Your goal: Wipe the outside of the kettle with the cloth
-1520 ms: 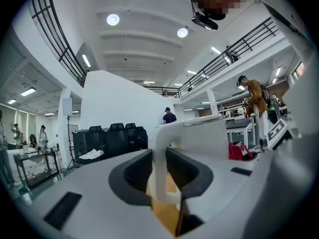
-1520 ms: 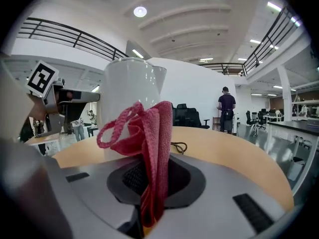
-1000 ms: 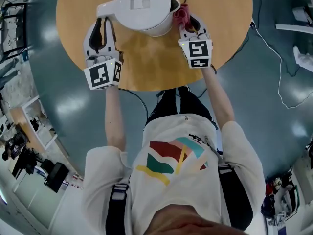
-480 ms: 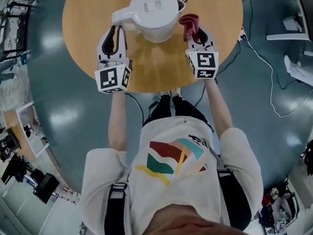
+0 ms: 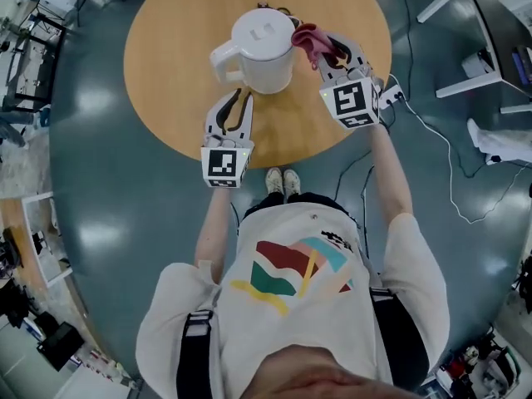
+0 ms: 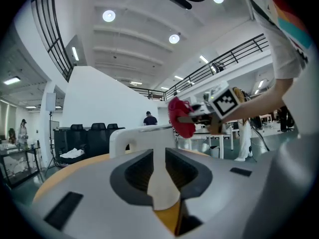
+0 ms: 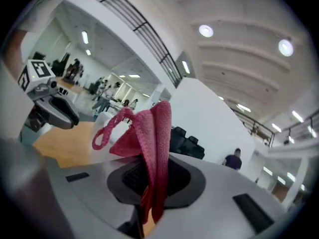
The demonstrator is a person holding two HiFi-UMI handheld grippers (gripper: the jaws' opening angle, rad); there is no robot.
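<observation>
Two claws: left claw (image 5: 239,96) half-open, empty, near kettle (image 5: 264,44); right claw (image 5: 331,48) tight on pink cloth (image 5: 306,35).

The kettle (image 5: 264,50) stands on the round table (image 5: 166,73), past its middle as the person faces it, with its handle (image 5: 221,60) turned left and back toward the person. The left gripper (image 5: 239,96) lies before the handle, over the near part of the table, near it but apart, its jaws open toward the handle with nothing between them. The right gripper (image 5: 332,46) is to the right of the kettle, up beside its top, its jaws closed on the cloth (image 5: 309,38), which hangs just beside the kettle's right rim. The person's shoes (image 5: 283,181) are on the floor before the table's near edge, and a cable (image 5: 453,173) trails over the floor to the right
</observation>
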